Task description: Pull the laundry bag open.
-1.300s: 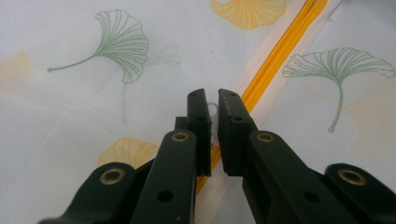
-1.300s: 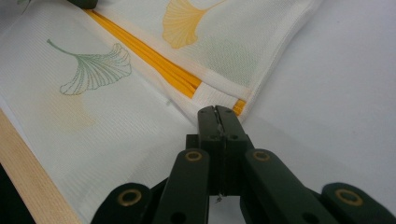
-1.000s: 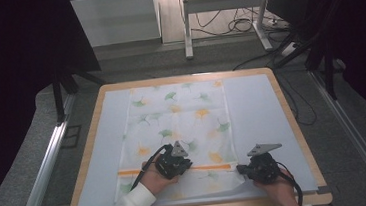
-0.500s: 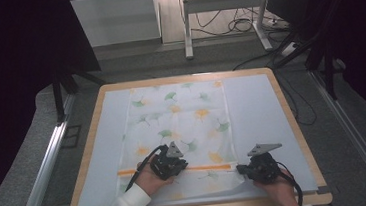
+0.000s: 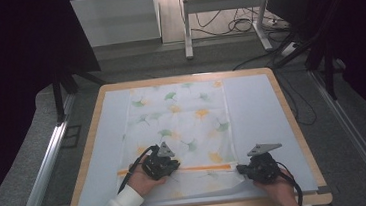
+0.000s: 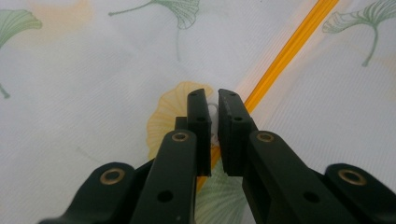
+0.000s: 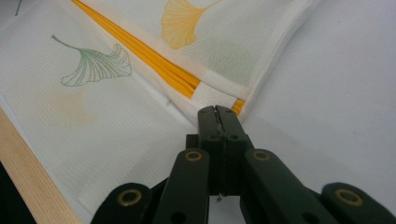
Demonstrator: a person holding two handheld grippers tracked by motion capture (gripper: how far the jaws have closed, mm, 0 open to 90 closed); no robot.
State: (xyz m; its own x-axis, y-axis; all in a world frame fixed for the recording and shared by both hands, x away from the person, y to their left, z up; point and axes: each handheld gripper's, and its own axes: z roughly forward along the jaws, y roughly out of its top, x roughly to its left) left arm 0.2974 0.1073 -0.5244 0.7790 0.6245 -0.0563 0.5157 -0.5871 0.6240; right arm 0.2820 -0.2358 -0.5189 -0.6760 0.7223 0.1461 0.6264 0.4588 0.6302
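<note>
A white mesh cloth bag (image 5: 182,118) printed with green and yellow ginkgo leaves lies flat on the table. An orange zipper (image 5: 202,168) runs across its near end. My left gripper (image 5: 173,165) rests on that zipper, and in the left gripper view its jaws (image 6: 212,100) are shut on a small white pull tab (image 6: 213,110) beside the orange zipper (image 6: 289,46). My right gripper (image 5: 241,169) sits at the bag's near right corner. In the right gripper view it (image 7: 217,112) is shut on the cloth edge where the orange zipper (image 7: 140,56) ends.
The bag lies on a pale mat (image 5: 262,111) that covers a wooden-rimmed table (image 5: 293,123). The wooden front edge (image 7: 28,177) is close to my right gripper. Metal rails, cables and desk legs stand on the floor beyond.
My left gripper has slid to the left along the orange zipper line. The right gripper has stayed at the bag's corner.
</note>
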